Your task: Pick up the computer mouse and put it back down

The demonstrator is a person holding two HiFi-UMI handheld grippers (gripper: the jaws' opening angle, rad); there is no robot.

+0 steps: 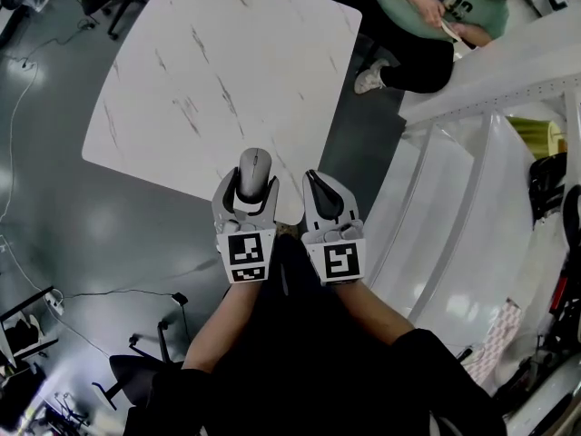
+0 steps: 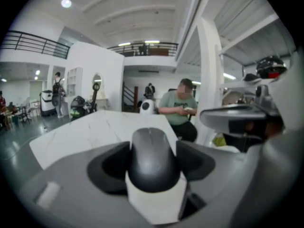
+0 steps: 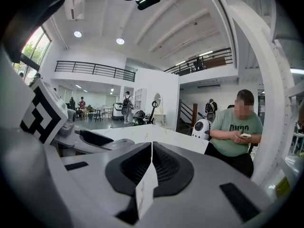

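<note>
Nearest the wearer, both forearms reach forward with a gripper in each hand.

The left gripper (image 1: 245,189) has its jaws set wide and closed on the computer mouse (image 1: 255,172). In the left gripper view the dark pads bear on both flanks of the mouse, which fills the gap between them. Its long axis runs along the line of the jaws, and its front end points away from the wearer.

The right gripper (image 1: 314,182) sits just beside it, jaws brought fully together with nothing between them. The right gripper view shows the two ribbed pads meeting edge to edge.

Governing relation: the mouse is already in the left jaws and stands over the near edge of the white marbled bench (image 1: 218,71), close to its nearest corner. Judgement: setting it down calls for a short descent by the left hand alone. The right hand lies off the corner and has no evident part.

Not determinable: the underside of the mouse is hidden in every view, so contact with the bench cannot be confirmed. The left gripper view suggests it is held clear.

Beyond the bench, a seated person in a green shirt (image 1: 436,12) is cut off at the frame edge.
</note>
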